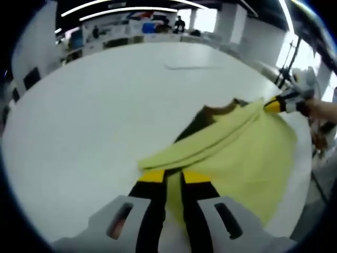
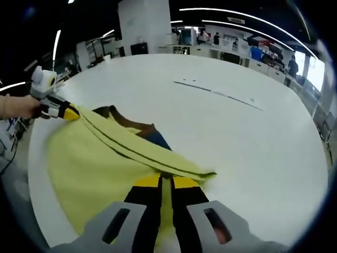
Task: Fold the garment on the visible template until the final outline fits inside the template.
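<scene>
Garment (image 1: 247, 158) stretched between both tools here, a yellow cloth with a darker piece peeking out at its far edge, lying on the white table (image 1: 95, 116), and this looks like the middle of a fold. In the left gripper view the left gripper (image 1: 172, 176) has its jaws pinched tight on one end of the doubled-over edge, with the right gripper (image 1: 279, 104) clamped on the other end across the cloth. Flip to the right gripper view and it's the mirror: right gripper (image 2: 164, 182) clenched on the near corner, left gripper (image 2: 67, 112) biting the far one, the folded hem running taut between them. A thin dark line (image 2: 218, 93) sits well beyond the cloth on the tabletop; whether that's part of the template, I can't tell. Next move, by my read, calls for carrying that held edge across together, level and even, laying it flat without dragging the lower layer, then letting go only once it sits square
</scene>
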